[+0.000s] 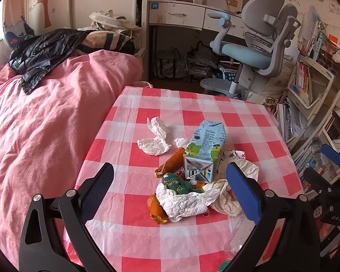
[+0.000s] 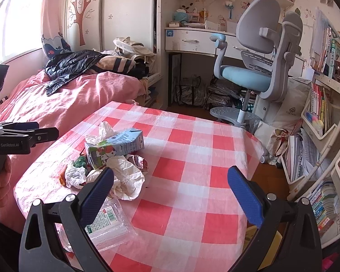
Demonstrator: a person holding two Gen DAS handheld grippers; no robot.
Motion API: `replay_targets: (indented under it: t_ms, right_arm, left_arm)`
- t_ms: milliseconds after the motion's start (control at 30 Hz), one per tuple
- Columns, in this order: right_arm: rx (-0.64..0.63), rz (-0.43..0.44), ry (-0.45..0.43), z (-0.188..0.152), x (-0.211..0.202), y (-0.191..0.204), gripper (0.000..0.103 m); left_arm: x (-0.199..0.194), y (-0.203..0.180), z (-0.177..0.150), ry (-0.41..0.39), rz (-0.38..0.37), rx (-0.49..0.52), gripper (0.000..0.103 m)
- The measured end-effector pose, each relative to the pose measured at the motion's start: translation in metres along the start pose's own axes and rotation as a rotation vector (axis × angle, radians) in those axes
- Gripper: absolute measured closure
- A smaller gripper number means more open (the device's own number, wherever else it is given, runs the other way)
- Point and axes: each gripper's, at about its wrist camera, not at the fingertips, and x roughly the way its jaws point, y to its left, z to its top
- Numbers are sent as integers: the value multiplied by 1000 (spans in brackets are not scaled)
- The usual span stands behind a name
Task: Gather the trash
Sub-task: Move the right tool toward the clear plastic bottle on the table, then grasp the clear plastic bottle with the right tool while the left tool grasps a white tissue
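With trash heaped centrally for easy collecting, the left tool (image 1: 170, 182) hangs wide above a milk carton (image 1: 205, 151) on the checked surface (image 1: 249, 122), the right tool (image 2: 170, 183) equally wide.

My left gripper (image 1: 170, 181) and right gripper (image 2: 170, 185) both had black arms and blue finger pads (image 1: 242, 190). The tablecloth (image 1: 215, 108) was checked in red, pink and white. On it lay white crumpled tissues (image 1: 155, 140), a pale blue milk carton (image 1: 204, 149) printed with green, orange peel (image 1: 156, 210) and a green wrapper (image 1: 179, 184) with gold lettering. The bedcover (image 1: 45, 124) was pink, the bag (image 1: 43, 52) on it black. The chair (image 1: 256, 52) was grey with a light blue seat.
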Motion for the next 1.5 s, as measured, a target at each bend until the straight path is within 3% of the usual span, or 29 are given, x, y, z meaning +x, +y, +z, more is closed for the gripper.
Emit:
replay_targets:
  t_ms: [267, 433, 833, 1000, 1167, 1300, 1400, 1500]
  right_arm:
    - [-26, 1, -10, 3, -3, 3, 6]
    - [-28, 8, -15, 4, -4, 2, 6]
    - [-62, 29, 10, 4, 0, 9, 6]
    - [-66, 72, 93, -5, 10, 13, 6]
    - [142, 183, 198, -22, 9, 15, 6]
    - [227, 230, 266, -46, 7, 39, 6]
    - [237, 270, 303, -56, 10, 67, 6]
    - [176, 229, 332, -58, 19, 95, 6]
  left_arm:
    - [8, 31, 6, 18, 63, -89, 7]
    - [15, 48, 6, 54, 48, -154, 7]
    - [23, 39, 3, 94, 77, -100, 7]
    - [30, 32, 0, 131, 113, -55, 7]
    - [28, 33, -2, 137, 107, -53, 7]
    - [25, 34, -2, 135, 107, -53, 7]
    - [19, 35, -3, 130, 97, -59, 7]
    - [14, 35, -4, 124, 85, -59, 7]
